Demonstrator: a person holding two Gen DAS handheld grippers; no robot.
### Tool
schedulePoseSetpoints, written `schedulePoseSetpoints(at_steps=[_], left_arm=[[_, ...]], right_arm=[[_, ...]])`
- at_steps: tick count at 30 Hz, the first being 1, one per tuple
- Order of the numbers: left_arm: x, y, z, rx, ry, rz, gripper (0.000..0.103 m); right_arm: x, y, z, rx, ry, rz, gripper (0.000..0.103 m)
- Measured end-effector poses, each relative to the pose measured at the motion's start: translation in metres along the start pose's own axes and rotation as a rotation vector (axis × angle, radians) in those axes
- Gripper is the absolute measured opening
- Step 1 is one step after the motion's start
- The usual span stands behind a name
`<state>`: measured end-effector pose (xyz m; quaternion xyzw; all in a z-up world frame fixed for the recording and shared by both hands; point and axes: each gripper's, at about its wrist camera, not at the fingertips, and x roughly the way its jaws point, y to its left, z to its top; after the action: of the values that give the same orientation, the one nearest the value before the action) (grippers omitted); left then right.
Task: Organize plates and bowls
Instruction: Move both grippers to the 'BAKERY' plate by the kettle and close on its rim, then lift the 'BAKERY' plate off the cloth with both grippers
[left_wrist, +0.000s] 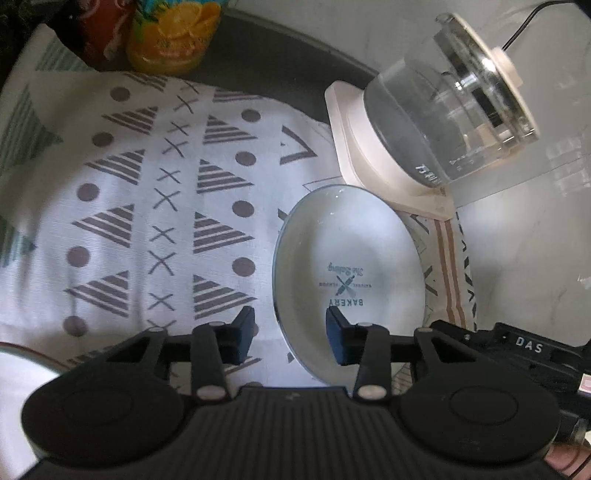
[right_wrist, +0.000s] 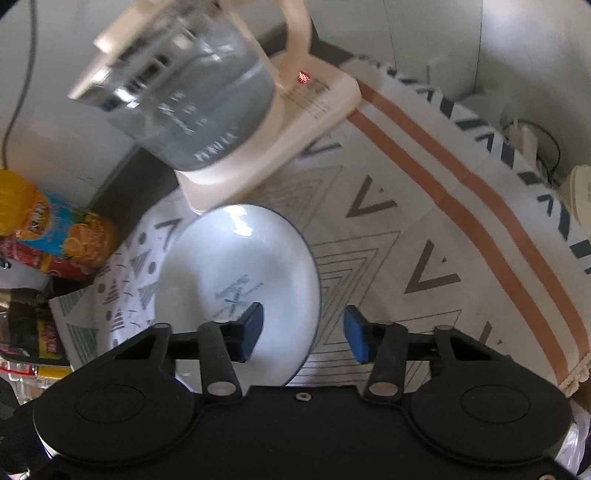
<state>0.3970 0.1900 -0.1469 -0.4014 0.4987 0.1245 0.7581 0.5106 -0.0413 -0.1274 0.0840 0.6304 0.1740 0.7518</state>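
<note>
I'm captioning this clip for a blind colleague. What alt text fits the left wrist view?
The left gripper, jaws open, straddles the near-left rim of a white plate printed BAKERY, lying on a patterned cloth. A glass kettle on its cream base stands behind the plate, with an orange drink bottle at the far left.
</note>
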Motion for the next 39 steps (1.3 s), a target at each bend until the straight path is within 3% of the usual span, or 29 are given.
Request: schedulePoseSetpoints(at_steps=[4, 8, 12, 15, 18, 24, 39], left_arm=[[0.015, 0.000, 0.002, -0.016, 0.021, 0.008, 0.029], [0.027, 0.001, 0.003, -0.025, 0.030, 0.021, 0.028], [0.037, 0.002, 0.004, -0.047, 0.043, 0.016, 0.013], [0.039, 0.003, 0.004, -0.066, 0.040, 0.019, 0.009], [0.039, 0.006, 0.004, -0.089, 0.041, 0.002, 0.008], [0.021, 0.004, 0.006, -0.055, -0.013, -0.021, 0.007], [-0.038, 0.021, 0.001, -0.044, -0.080, -0.052, 0.007]], right_arm=[[0.015, -0.006, 0.005, 0.010, 0.032, -0.003, 0.035], [0.025, -0.008, 0.008, 0.007, 0.053, -0.007, 0.030], [0.035, -0.013, 0.011, 0.026, 0.080, 0.006, 0.020], [0.043, -0.016, 0.012, 0.043, 0.097, 0.042, 0.014], [0.047, -0.019, 0.011, 0.070, 0.106, 0.068, 0.010], [0.026, -0.011, 0.007, 0.036, 0.025, 0.104, 0.005], [-0.012, 0.023, -0.012, -0.033, -0.064, 0.139, 0.005]])
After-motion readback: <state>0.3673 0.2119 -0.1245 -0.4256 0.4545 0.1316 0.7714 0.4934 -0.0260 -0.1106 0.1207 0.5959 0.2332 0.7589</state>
